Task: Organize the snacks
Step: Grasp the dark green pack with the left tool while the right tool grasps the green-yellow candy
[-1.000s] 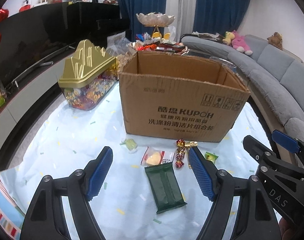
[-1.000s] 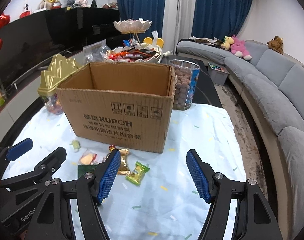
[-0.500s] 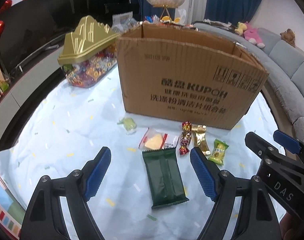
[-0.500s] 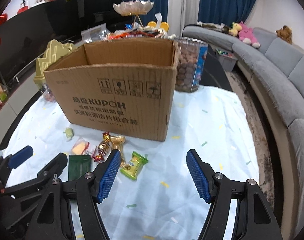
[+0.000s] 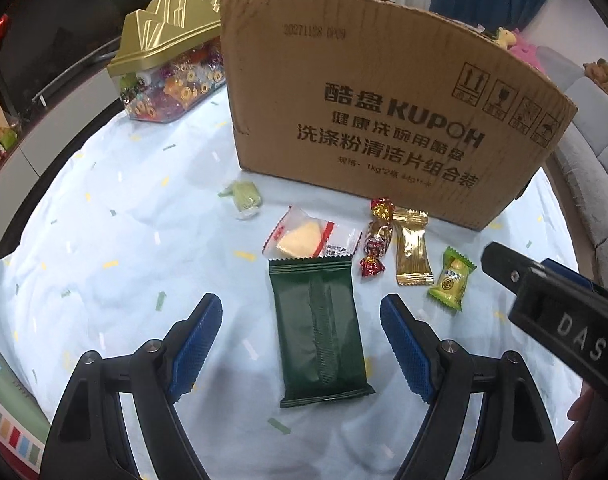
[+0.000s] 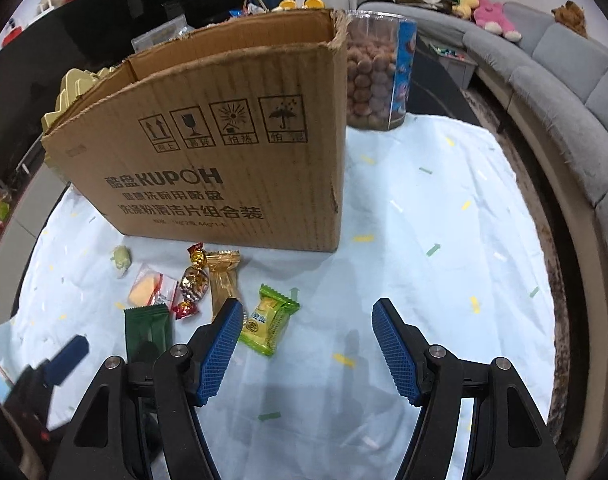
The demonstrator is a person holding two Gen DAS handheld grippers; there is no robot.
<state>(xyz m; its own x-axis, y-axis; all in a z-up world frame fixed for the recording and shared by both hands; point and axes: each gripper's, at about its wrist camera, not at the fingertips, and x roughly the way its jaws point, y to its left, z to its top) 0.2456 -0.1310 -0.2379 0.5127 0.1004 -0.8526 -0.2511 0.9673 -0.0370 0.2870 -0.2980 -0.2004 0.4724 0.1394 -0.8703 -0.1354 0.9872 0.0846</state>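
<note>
A dark green snack packet (image 5: 317,330) lies on the pale cloth between the fingers of my open left gripper (image 5: 302,338), which hovers low over it. Beyond it lie a clear packet with a yellow piece (image 5: 309,236), a red-gold candy (image 5: 377,236), a gold bar (image 5: 411,252), a lime-green candy (image 5: 449,278) and a pale green sweet (image 5: 244,196). An open cardboard box (image 5: 383,100) stands behind them. My right gripper (image 6: 307,346) is open and empty, with the lime-green candy (image 6: 268,320) just by its left finger.
A gold-lidded clear candy container (image 5: 164,68) stands left of the box. A clear jar of brown balls (image 6: 377,76) stands behind the box's right corner. A grey sofa (image 6: 563,92) curves along the right. The table edge drops off to the left (image 5: 32,168).
Both grippers have moved forward and down toward the snacks. The green packet now lies between the left fingers, and the box fills more of both views.
</note>
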